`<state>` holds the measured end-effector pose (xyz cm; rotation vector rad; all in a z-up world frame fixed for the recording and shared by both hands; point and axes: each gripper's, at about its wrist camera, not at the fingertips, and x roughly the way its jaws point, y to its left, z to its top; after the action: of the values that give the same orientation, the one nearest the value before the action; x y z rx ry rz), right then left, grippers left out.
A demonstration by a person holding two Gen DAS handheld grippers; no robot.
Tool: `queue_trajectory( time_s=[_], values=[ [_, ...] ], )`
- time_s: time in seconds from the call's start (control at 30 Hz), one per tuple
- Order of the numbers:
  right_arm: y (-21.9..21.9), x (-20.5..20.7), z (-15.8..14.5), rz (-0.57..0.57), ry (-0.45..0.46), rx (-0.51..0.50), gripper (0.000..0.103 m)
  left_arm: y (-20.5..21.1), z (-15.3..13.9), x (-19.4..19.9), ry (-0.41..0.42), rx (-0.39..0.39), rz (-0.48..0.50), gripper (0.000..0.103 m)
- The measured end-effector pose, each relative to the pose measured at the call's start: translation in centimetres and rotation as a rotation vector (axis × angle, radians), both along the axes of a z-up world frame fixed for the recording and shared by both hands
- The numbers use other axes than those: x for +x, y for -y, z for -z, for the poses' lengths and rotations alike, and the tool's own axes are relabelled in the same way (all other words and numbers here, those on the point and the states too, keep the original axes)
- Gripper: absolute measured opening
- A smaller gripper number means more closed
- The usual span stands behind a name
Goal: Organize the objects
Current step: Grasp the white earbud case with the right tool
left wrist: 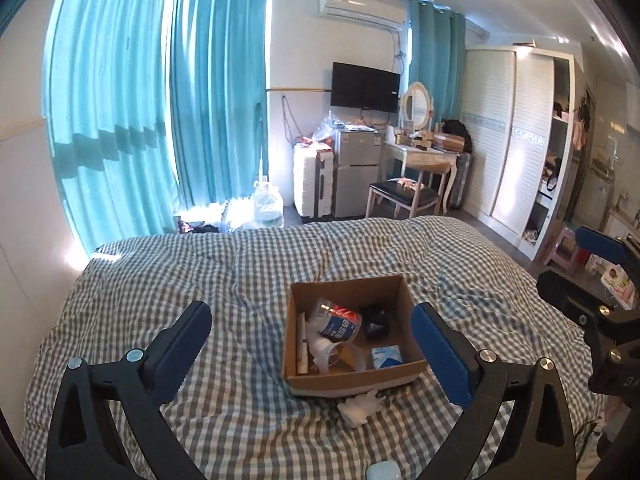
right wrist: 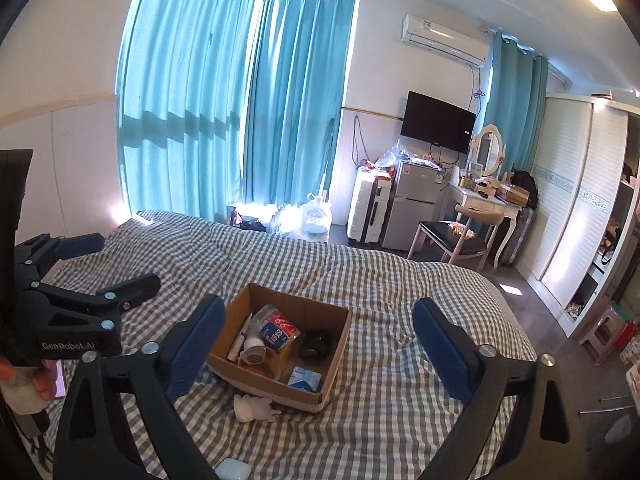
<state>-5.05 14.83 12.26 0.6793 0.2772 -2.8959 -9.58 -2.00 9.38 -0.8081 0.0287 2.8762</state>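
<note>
Spread wide at the bottom of each view, both grippers hold nothing: left gripper (left wrist: 310, 344) and right gripper (right wrist: 318, 344) frame the checked bedcover (left wrist: 200, 272). Lower centre on it sits an open cardboard box (left wrist: 384, 376), holding a crumpled plastic bottle (left wrist: 340, 322), a black object (left wrist: 374, 318), a blue packet (left wrist: 386, 356) and a white tube (left wrist: 302, 342). Touching its near wall lies a white figurine (left wrist: 360, 406). Only the right view shows, at lower left, a hand (right wrist: 40, 376) gripping the left tool's handle.
</note>
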Motion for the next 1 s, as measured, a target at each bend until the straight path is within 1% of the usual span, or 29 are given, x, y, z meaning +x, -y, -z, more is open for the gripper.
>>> queue_trajectory(
  time_s=[0.07,0.13,0.2,0.3,0.4,0.47,0.57,0.63,0.7,0.77,0.9,1.0],
  values=[
    [0.4,0.7,0.5,-0.005,0.005,0.012,0.099,0.5,0.9,0.8,0.003,0.0,-0.022,0.103],
    [0.8,1.1,1.7,-0.006,0.019,0.024,0.099,0.9,1.8,1.5,0.007,-0.008,-0.043,0.103],
    [0.8,1.3,3.0,-0.013,0.041,0.023,0.099,1.4,3.4,2.3,0.018,-0.009,-0.072,0.103],
    [1.0,1.3,5.8,-0.019,0.084,0.007,0.099,2.1,6.2,3.3,0.034,0.008,-0.103,0.103],
    [1.1,1.4,9.4,-0.032,0.122,-0.005,0.099,2.6,9.2,3.6,0.059,0.034,-0.121,0.103],
    [0.9,1.2,11.7,-0.034,0.136,-0.007,0.099,2.8,11.5,3.2,0.09,0.032,-0.124,0.103],
    [0.7,0.3,15.6,-0.007,0.212,-0.016,0.099,2.5,14.3,2.8,0.138,0.008,-0.115,0.103],
    [0.5,-0.2,17.8,0.001,0.256,-0.032,0.099,2.1,15.5,3.0,0.149,-0.022,-0.109,0.103],
    [0.8,-0.3,19.1,0.005,0.277,-0.033,0.099,1.6,16.6,3.3,0.154,-0.061,-0.109,0.103],
    [1.3,-0.5,20.5,0.003,0.307,-0.022,0.099,1.4,17.6,3.6,0.169,-0.084,-0.109,0.103],
    [2.1,-0.7,22.8,-0.012,0.356,-0.006,0.099,2.3,19.6,3.5,0.225,-0.077,-0.131,0.103],
    [2.7,-0.8,25.1,-0.016,0.411,0.014,0.099,2.9,20.6,3.2,0.26,-0.062,-0.144,0.103]
  ],
)
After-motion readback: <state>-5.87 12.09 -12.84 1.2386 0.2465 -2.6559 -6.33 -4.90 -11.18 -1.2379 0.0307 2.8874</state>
